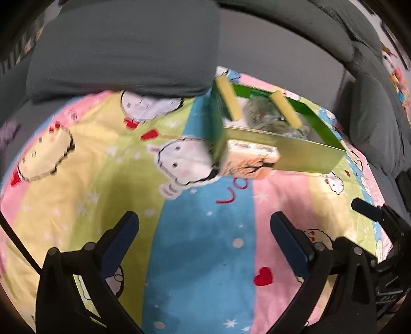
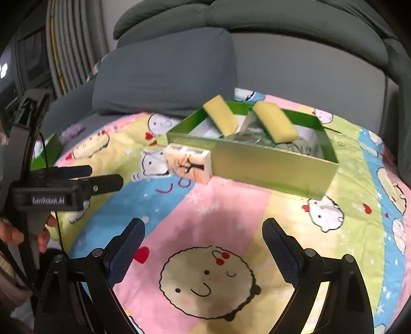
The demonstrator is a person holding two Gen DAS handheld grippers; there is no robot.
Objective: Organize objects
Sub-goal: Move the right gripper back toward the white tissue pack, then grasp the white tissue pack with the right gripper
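Note:
A green box [image 1: 305, 154] [image 2: 272, 167] sits on the cartoon blanket [image 1: 200, 226] [image 2: 205, 218]. Two yellow sponges [image 1: 228, 99] [image 1: 286, 108] [image 2: 222, 115] [image 2: 276, 120] lean inside it over crumpled clear wrapping [image 1: 259, 113] [image 2: 257, 136]. A tissue pack [image 1: 250, 159] [image 2: 188, 163] lies against the box's near outer wall. My left gripper [image 1: 204, 226] is open and empty, well short of the pack; it also shows in the right wrist view [image 2: 102, 177]. My right gripper [image 2: 203, 231] is open and empty, short of the box.
A grey sofa seat cushion [image 1: 123, 51] [image 2: 164, 66] and backrest [image 2: 257, 18] rise behind the blanket. A second green container [image 2: 48, 151] shows partly at far left, next to a purple item [image 2: 73, 132]. The right gripper's body [image 1: 380, 218] sits at the right edge.

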